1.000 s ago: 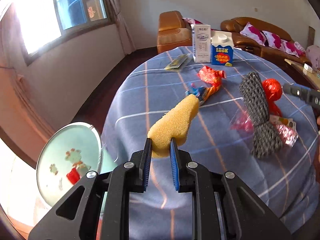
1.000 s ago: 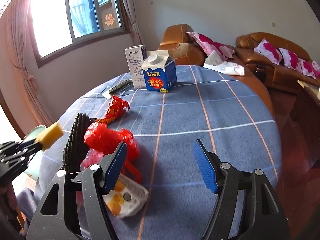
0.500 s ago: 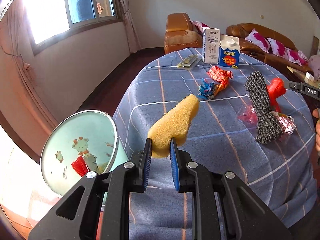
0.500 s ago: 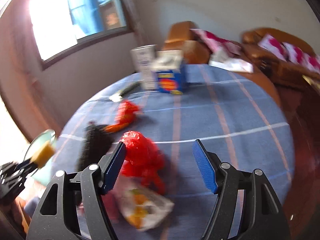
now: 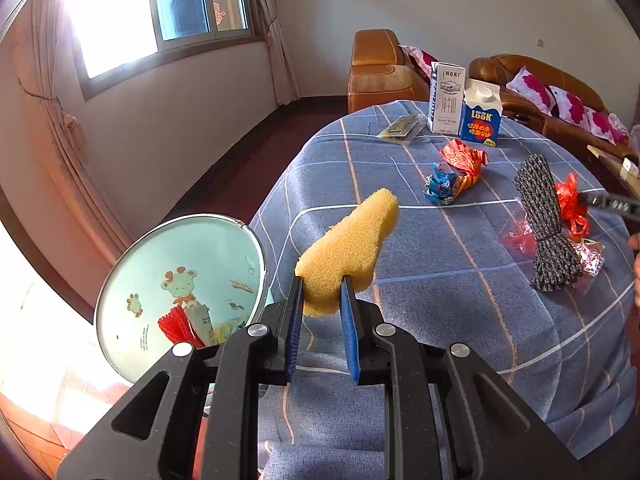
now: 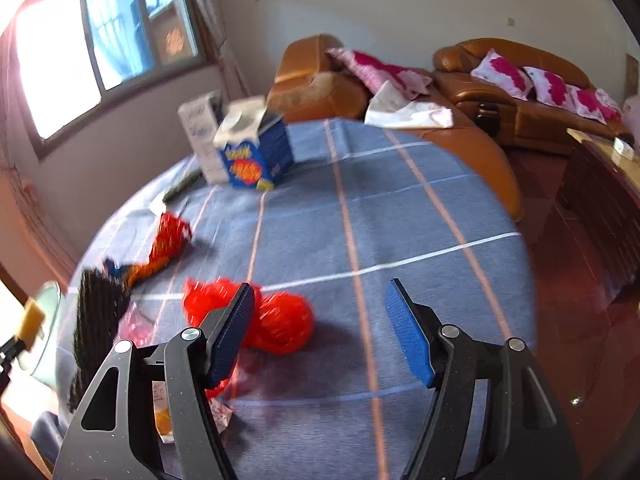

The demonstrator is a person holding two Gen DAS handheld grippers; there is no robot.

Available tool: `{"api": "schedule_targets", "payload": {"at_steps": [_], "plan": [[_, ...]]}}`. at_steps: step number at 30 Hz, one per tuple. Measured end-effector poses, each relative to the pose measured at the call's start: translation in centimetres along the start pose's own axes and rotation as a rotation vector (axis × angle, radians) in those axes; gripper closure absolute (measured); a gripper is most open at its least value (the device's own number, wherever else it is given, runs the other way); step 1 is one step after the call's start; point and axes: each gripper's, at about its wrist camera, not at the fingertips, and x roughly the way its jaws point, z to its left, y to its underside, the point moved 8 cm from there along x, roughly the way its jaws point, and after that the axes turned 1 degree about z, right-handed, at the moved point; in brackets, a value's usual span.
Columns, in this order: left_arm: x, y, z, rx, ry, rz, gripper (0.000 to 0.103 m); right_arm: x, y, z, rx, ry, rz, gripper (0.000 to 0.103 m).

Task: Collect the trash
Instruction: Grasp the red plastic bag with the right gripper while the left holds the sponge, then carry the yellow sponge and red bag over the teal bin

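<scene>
My left gripper [image 5: 322, 300] clamps a yellow sponge [image 5: 347, 249] beside the trash bin [image 5: 180, 280], while my right gripper [image 6: 320, 332] hovers spread wide above red plastic [image 6: 280, 320].

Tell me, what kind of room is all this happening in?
Most likely a home living room. Brown leather sofas with pink floral cushions line the wall, a round table wears a blue checked cloth, and a curtained window lets in daylight.
</scene>
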Motion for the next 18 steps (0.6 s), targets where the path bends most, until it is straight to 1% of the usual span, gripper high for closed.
{"api": "schedule_targets", "payload": {"at_steps": [1,2,3,4,6,9,13,18], "plan": [[0.0,0.0,0.1,-0.002,-0.001,-0.001,0.085,1.1,0.8,0.2,0.001,-0.009,0.052,0.057],[-0.1,0.1,0.3,-0.004,-0.004,-0.001,0.085,1.9,1.3,0.3,0.006,-0.026,0.082,0.064],[-0.1,0.1,0.5,-0.006,-0.008,-0.002,0.085,1.8,1.2,0.3,0.002,-0.036,0.073,0.072],[-0.2,0.2,0.8,-0.007,-0.016,-0.003,0.085,1.6,1.1,0.6,-0.007,-0.053,0.068,0.081],[-0.4,0.1,1.3,-0.014,-0.027,-0.008,0.085,1.3,1.1,0.9,-0.028,-0.064,0.062,0.086],[-0.8,0.1,2.3,-0.028,-0.043,-0.014,0.085,0.6,0.7,0.9,-0.028,-0.067,0.041,0.090],[-1.3,0.1,3.7,-0.042,-0.071,-0.020,0.085,-0.9,-0.7,0.9,-0.017,-0.067,-0.013,0.091],[-1.7,0.3,5.9,-0.057,-0.135,-0.018,0.085,-3.3,-3.4,3.1,-0.035,-0.100,-0.092,0.091]]}}
